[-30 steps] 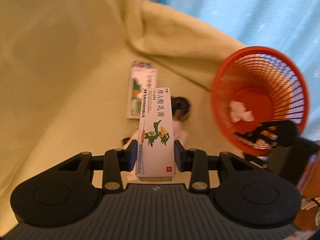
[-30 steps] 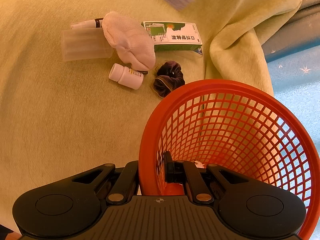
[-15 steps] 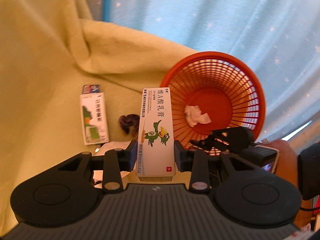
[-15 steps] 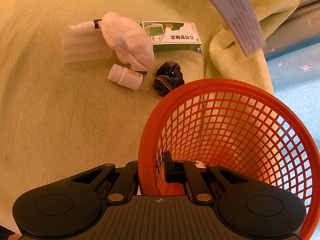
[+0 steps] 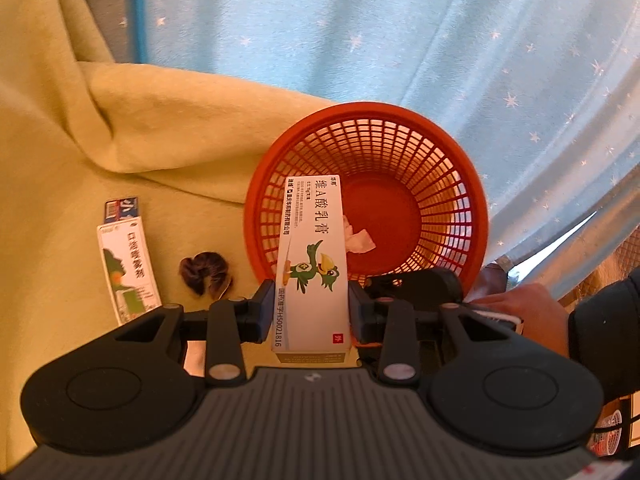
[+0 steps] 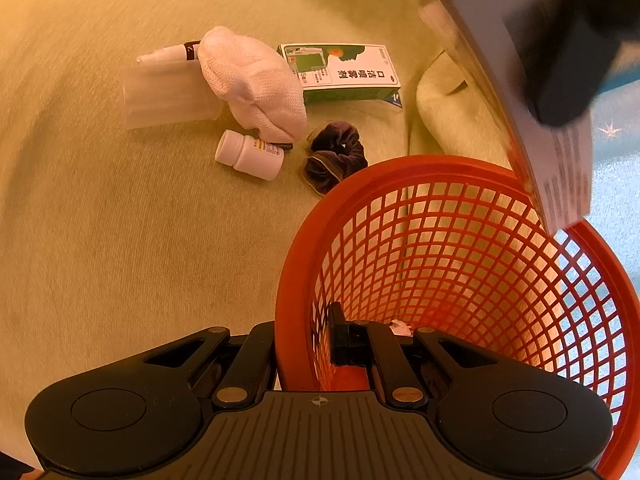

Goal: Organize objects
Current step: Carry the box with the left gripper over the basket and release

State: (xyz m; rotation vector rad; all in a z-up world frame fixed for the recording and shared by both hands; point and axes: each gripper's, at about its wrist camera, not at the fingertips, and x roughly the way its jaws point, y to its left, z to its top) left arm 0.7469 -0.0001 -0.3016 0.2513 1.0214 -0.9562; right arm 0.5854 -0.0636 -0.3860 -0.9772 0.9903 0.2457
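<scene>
Holding the carton lengthwise, your left gripper is clamped on its near end, one finger on each long side, so the far end juts out over the basket. In the right wrist view that same carton cuts in blurred from the upper right, tilted down toward the basket's far rim.

Your right gripper is closed on the basket's near wall, one finger outside and one inside the mesh; your hand sits behind it at the right, dark sleeve trailing off (the basket looks tipped toward that camera).

A crumpled tissue lies on the basket's floor.

Left of the basket, on the yellow blanket, sit a scrunchie, a spray box, a white bottle, a white cloth, a clear cup on its side, and a small sprayer at the far edge.
</scene>
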